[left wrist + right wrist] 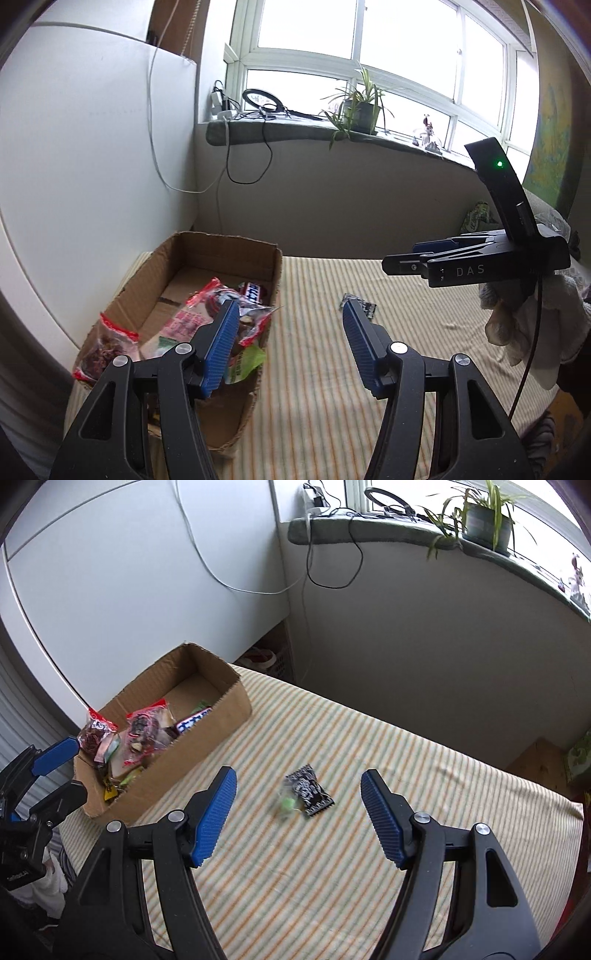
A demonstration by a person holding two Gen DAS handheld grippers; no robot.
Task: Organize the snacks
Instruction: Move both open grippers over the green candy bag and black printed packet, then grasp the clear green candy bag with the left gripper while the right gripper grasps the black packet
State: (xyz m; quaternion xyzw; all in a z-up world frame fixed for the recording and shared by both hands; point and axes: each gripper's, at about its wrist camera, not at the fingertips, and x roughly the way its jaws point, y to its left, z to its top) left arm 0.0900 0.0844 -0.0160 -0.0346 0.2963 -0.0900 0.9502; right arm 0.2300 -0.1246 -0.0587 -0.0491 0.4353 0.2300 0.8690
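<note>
A cardboard box (240, 245) (225, 705) stands on the striped cloth and holds several snacks. Among them are red-edged packets (186, 319) (144, 725) and a chocolate bar (254, 291) (192, 720). A small black packet (311, 792) lies on the cloth to the right of the box, with a blurred green bit (286, 805) beside it. My right gripper (299, 771) (399, 255) hovers open above and just short of that packet, holding nothing. My left gripper (291, 302) (79, 768) is open and empty at the box's near right corner. Its right finger half hides the black packet (367, 306).
The striped cloth (332, 867) covers a table that ends near the grey wall behind. A white cabinet (92, 147) stands behind the box. The windowsill carries a potted plant (360, 110) and dangling cables (243, 162). A gloved hand (532, 317) holds the right gripper.
</note>
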